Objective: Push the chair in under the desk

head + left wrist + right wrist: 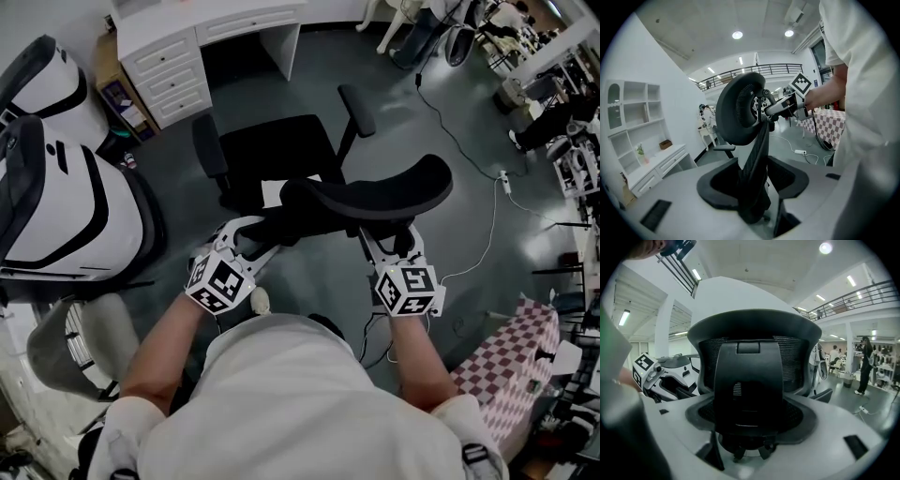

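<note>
Black mesh chair [277, 155] stands short of the white desk [216, 23]. Its seat faces the kneehole at twelve o'clock in my head view, and its backrest [375, 192] is toward me at six. My left gripper [246, 239] is at the backrest's nine o'clock edge, jaws apart with that edge between them, seemingly unclamped. My right gripper [384, 242] is toward three, jaws open around the spine [747, 390]. I judge the push barely begun. I'd press evenly with both grippers, steering slightly toward eleven so the armrests [208, 145] clear the drawers [169, 75]. I'd also keep the wheels off the cable [473, 253] at three.
</note>
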